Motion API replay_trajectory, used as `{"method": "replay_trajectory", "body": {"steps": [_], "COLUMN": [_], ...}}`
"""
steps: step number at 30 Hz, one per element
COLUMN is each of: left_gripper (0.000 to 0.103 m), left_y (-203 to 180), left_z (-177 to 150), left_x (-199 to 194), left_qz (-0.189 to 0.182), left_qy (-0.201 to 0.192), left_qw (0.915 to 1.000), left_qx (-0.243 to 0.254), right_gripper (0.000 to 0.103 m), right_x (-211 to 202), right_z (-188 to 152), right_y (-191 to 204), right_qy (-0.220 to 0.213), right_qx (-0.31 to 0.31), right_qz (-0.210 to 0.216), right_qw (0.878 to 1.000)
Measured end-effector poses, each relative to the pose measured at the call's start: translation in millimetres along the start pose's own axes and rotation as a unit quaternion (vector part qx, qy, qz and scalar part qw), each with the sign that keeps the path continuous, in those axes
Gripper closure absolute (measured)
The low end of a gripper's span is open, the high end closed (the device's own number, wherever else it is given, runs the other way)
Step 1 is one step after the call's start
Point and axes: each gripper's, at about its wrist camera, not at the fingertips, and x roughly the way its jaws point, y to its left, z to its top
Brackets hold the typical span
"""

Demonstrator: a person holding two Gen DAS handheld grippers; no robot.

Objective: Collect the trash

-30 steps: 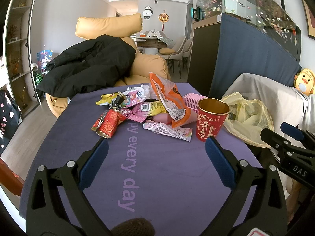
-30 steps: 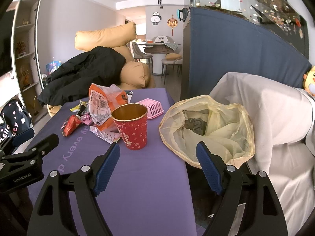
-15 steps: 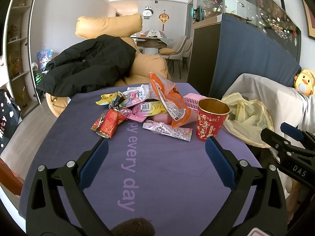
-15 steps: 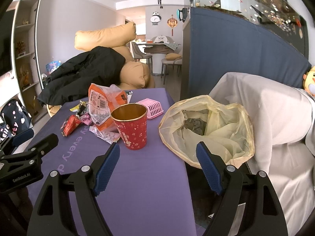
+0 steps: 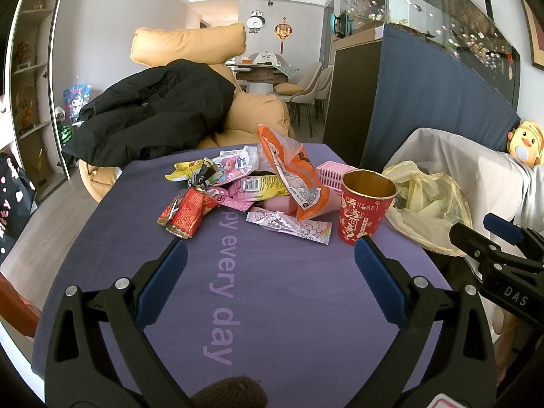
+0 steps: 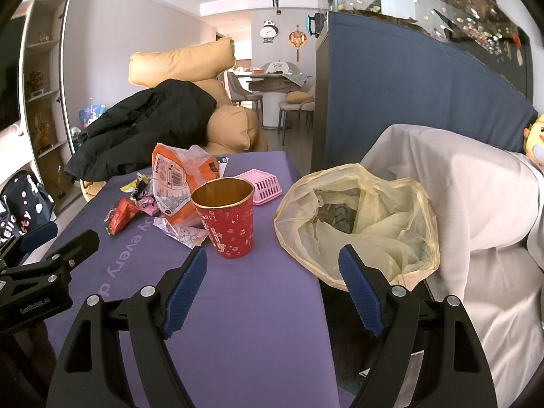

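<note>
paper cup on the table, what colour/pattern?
The paper cup is red with gold print and a gold rim and lining; it shows best in the right wrist view.

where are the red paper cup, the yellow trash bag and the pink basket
red paper cup (image 6: 228,229), right wrist view, front wall
yellow trash bag (image 6: 391,227), right wrist view, crumpled inner lining
pink basket (image 6: 263,183), right wrist view, slatted side

One red cup (image 5: 367,209), one yellow bag (image 6: 360,221), one pink basket (image 6: 263,183)

Bright daylight, sharp focus, fisheye-warped edges
</note>
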Motion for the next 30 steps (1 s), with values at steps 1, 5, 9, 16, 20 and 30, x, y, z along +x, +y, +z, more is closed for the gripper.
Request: {"method": "replay_trajectory", "body": {"steps": [1,5,9,16,20,30], "left_gripper": [0.009,0.009,0.009,0.009,0.009,0.009], "left_y": [0,1,20,63,82,103], "left_z": [0,0,10,25,29,32], "left_x": [0,4,20,58,68,108], "left_qz": [0.0,-0.009,-0.023,-0.059,-0.057,-0.061], "left_qy": [0.0,0.006,0.025,0.049,0.045,0.096], "left_qw": [1.0,0.9999,0.9991,0.995,0.9948,0.989], "left_qx": [0.0,-0.003,-0.025,-0.063,-0.071,-0.095], "right_gripper": [0.027,0.027,0.027,0.027,0.027,0.035], "right_x": [0,3,11,59,84,128], "right_z": [0,0,4,11,23,48], "right_y": [0,-2,-2,13,32,41], "right_qy": [0.0,0.001,0.005,0.054,0.056,0.08], "right_qx": [0.001,0.003,-0.007,-0.018,-0.045,-0.071], "right_qz": [0.0,-0.001,0.001,0.063,0.076,0.103], "right_qw": [1.0,1.0,1.0,0.996,0.995,0.989]}}
